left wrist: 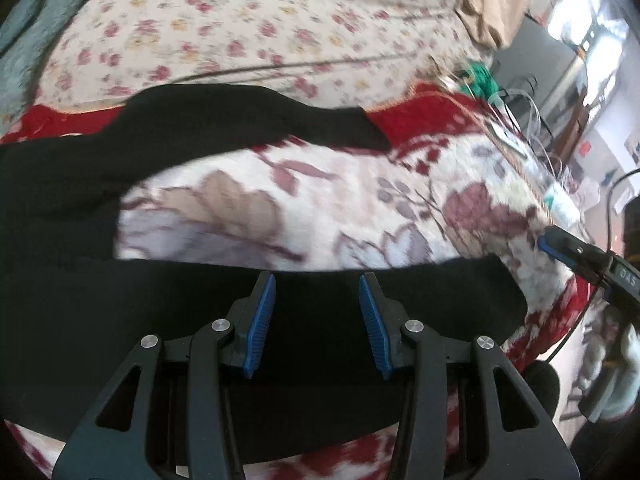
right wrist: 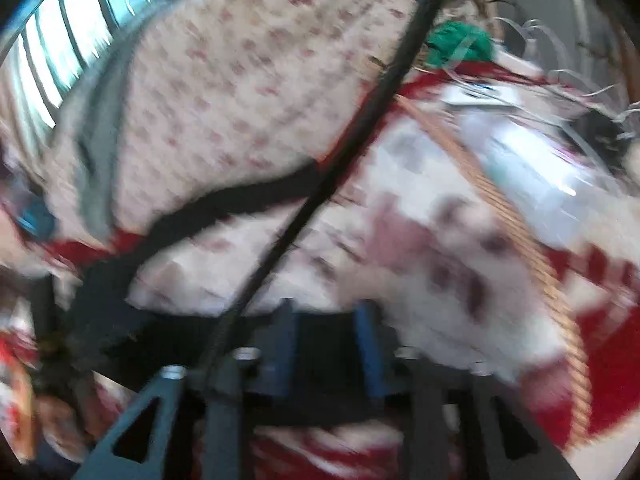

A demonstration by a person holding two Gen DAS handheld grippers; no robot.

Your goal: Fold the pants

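Observation:
Black pants [left wrist: 120, 312] lie on a red and white floral blanket [left wrist: 280, 208] on a bed. One leg runs across the near part under my left gripper [left wrist: 317, 320], and the other leg [left wrist: 248, 116] lies farther back. The two join at the left. My left gripper hovers open over the near leg, its blue pads apart with nothing pinched. A finger of my right gripper [left wrist: 560, 246] shows at the right, past the end of that leg. The right wrist view is blurred. In it my right gripper [right wrist: 328, 340] stands open above the black pants [right wrist: 320, 332].
A small-flowered sheet [left wrist: 240, 20] covers the bed's far part. A tan cloth [left wrist: 488, 4] and a green bundle [left wrist: 482, 76] lie at the far right by clear hangers [left wrist: 516, 108]. A black cable [right wrist: 340, 168] crosses the right wrist view. The bed edge drops off on the right.

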